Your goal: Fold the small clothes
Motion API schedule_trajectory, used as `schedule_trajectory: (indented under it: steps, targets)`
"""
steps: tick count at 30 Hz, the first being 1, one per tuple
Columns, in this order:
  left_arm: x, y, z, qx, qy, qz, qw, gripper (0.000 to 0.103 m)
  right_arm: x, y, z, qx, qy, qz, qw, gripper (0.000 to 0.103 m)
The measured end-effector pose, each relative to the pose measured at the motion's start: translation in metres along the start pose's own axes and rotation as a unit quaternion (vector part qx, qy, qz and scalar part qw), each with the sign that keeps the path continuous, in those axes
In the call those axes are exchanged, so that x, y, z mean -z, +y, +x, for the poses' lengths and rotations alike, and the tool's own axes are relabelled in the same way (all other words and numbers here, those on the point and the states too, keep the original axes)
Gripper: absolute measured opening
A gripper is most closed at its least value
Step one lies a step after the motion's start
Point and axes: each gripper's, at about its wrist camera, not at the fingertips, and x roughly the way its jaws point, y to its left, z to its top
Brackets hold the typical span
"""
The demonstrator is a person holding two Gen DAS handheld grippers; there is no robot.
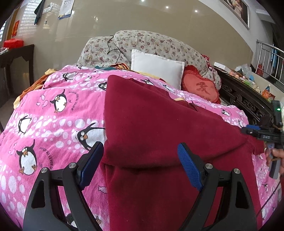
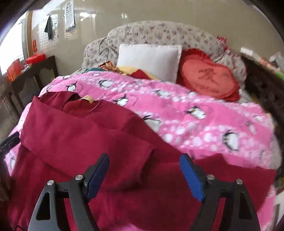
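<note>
Bed w/ pink penguin-print quilt [image 1: 53,110]; dark-red fleece garment [image 1: 159,124] on it, under both spread, empty tools [image 1: 140,160] [image 2: 144,170].

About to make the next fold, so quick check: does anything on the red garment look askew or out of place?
One sleeve is folded across the dark red garment at a slant, not square to its edges. A pale neck label sticks out. No damage visible.

Pretty clearly a lived-in home. A pink penguin-print blanket [image 2: 177,113] is spread out, with a white pillow [image 2: 150,60] and a red heart cushion [image 2: 207,78] propped against floral bedding [image 1: 159,44]. A wall calendar [image 1: 66,8] is hung up behind, and a dark carved wooden frame [image 1: 245,101] is seen alongside.
</note>
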Motion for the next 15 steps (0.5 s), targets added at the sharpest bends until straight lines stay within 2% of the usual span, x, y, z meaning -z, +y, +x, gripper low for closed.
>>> schedule_trajectory:
  steps: [1,2,3,5,6,8,10,12,15]
  targets:
    - [0.0,0.0,0.0,0.001,0.001,-0.002,1.0,0.085,-0.001,0.002,0.008,-0.019,0.011,0.005,1.0,0.034]
    - [0.0,0.001,0.001,0.002,0.002,-0.004,1.0,0.085,-0.002,0.007,0.016,-0.034,0.025,0.0,0.999,0.022]
    - [0.0,0.001,0.001,0.002,0.003,-0.006,1.0,0.085,-0.005,0.015,0.015,-0.016,0.014,-0.015,1.0,0.009]
    - [-0.001,0.002,0.0,0.003,-0.001,-0.009,1.0,0.085,-0.012,0.023,0.004,0.013,-0.014,-0.038,0.999,0.007]
    - [-0.001,0.002,-0.002,0.003,-0.004,-0.01,0.9999,0.085,-0.017,0.02,-0.008,0.011,-0.04,-0.027,0.999,0.007]
    - [-0.002,0.001,-0.005,0.006,-0.014,-0.01,0.9998,0.085,-0.023,0.009,-0.02,0.023,-0.061,-0.001,0.998,0.007]
    - [-0.003,0.0,-0.006,0.008,-0.017,-0.01,0.9998,0.085,-0.024,0.0,-0.013,0.043,-0.054,0.014,0.998,0.007]
    - [-0.003,-0.001,-0.004,0.008,-0.013,-0.006,0.9999,0.085,-0.021,-0.01,-0.003,0.042,-0.048,0.041,0.997,0.007]
    - [-0.001,-0.004,-0.001,0.003,-0.007,0.004,1.0,0.085,-0.013,-0.023,-0.004,0.031,-0.038,0.088,0.995,0.015]
